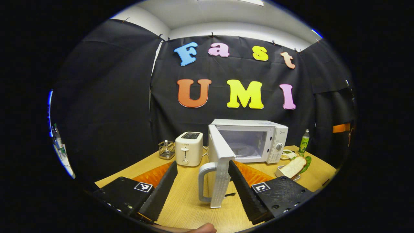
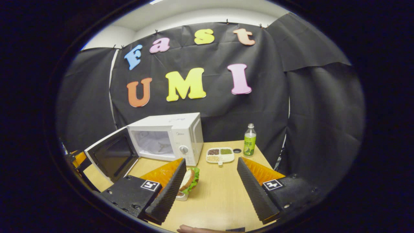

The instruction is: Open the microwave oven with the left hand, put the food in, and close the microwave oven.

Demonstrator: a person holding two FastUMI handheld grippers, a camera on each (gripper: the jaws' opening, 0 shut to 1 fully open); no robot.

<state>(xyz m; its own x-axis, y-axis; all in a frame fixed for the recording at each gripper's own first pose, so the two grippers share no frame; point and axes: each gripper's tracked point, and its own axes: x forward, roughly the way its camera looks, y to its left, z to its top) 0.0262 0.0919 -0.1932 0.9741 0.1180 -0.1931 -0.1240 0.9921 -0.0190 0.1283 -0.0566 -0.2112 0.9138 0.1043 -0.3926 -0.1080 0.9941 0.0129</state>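
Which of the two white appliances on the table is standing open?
The microwave oven: its door is swung wide open between the left gripper fingers. The toaster beside it has no door.

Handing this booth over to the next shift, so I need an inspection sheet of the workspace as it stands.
Surface: wooden table, bare at the front.
Job's things: microwave with door swung open; sandwich on a small dish.
Clutter: toaster, wire holder, divided snack tray, green bottle.
Grippers: left gripper open around the door edge; right gripper open, holding nothing.
Cables: nothing seen.
Surroundings: black cloth wall.
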